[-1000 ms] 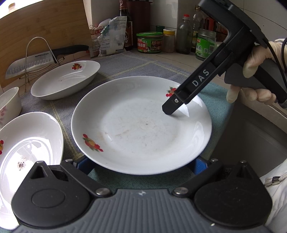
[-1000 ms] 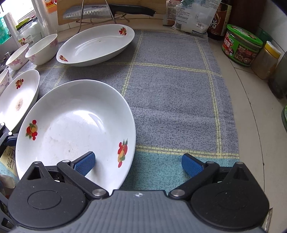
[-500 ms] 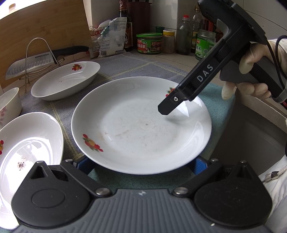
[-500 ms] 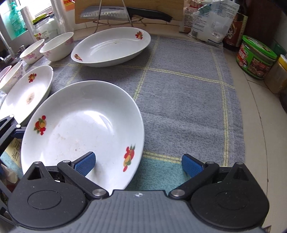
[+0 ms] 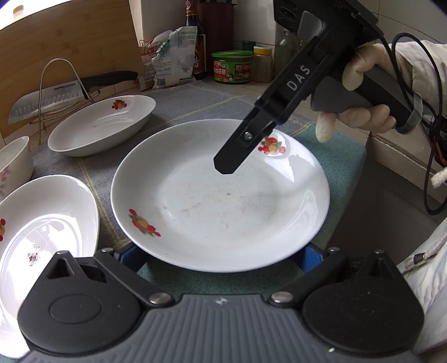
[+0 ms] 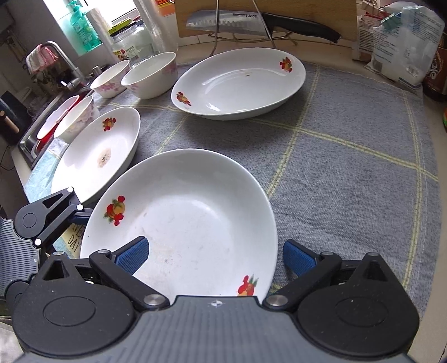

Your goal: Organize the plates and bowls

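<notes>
Left and right wrist views of a kitchen table (image 6: 363, 195) covered by a grey cloth (image 6: 349, 173) with yellow grid lines and a teal border.

Left wrist view: the left tool (image 5: 220, 255) is spread wide, its blue pads on either side of the near rim of the nearest plate (image 5: 220, 195), a round white plate with fruit motifs lying on the cloth; whether the pads touch the rim cannot be told. The right tool (image 5: 226, 164), held in a gloved hand (image 5: 360, 92), hovers over the plate's far half with its black fingers pointing down. Whether it touches the plate cannot be told.

Right wrist view: the right tool (image 6: 215, 255) is released, one pad over the plate's interior and the other outside its rim above the cloth. Beside this plate to the left lies a second plate (image 6: 97, 156); a third plate (image 6: 240, 83) sits farther back. Small bowls (image 6: 151, 75) stand at the cloth's far left, near a sink (image 6: 42, 131) with a tap.

Background: a wooden cutting board (image 5: 69, 36) stands against the wall, with a knife (image 6: 251, 22) resting on a wire rack in front of it. Jars (image 5: 232, 67), bottles and food packets line the back edge.
</notes>
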Demonstrator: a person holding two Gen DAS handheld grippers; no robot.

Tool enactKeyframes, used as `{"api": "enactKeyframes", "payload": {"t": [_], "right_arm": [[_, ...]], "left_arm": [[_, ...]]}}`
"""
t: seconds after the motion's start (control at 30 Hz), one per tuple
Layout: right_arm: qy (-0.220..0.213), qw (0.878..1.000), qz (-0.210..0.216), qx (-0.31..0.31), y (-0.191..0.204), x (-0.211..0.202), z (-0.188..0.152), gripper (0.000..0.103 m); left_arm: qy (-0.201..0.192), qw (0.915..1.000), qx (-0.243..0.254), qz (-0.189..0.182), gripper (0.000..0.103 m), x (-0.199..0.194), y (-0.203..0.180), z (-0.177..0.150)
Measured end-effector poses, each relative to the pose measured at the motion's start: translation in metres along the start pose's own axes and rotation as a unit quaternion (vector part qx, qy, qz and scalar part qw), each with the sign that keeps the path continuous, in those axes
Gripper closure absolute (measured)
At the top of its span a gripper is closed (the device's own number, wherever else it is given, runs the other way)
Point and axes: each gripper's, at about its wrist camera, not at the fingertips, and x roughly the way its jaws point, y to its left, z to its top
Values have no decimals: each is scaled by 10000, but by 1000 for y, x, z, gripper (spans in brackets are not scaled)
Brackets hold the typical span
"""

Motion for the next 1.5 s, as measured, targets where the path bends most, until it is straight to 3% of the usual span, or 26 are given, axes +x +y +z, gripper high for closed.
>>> {"api": "enactKeyframes", "payload": {"t": [0.37,0.93,1.5], "right_arm": [[105,9988,454,-128,0,4,8,0],[208,9990,387,-61,3,-3,10,0],[-290,9995,114,65,-20,-43,14,0]], "left_arm": [[32,10000,8,-12,0,1,0,2],[241,9997,60,-23,6,-4,-2,11],[163,9993,313,-150,6,8,-6,55]]}}
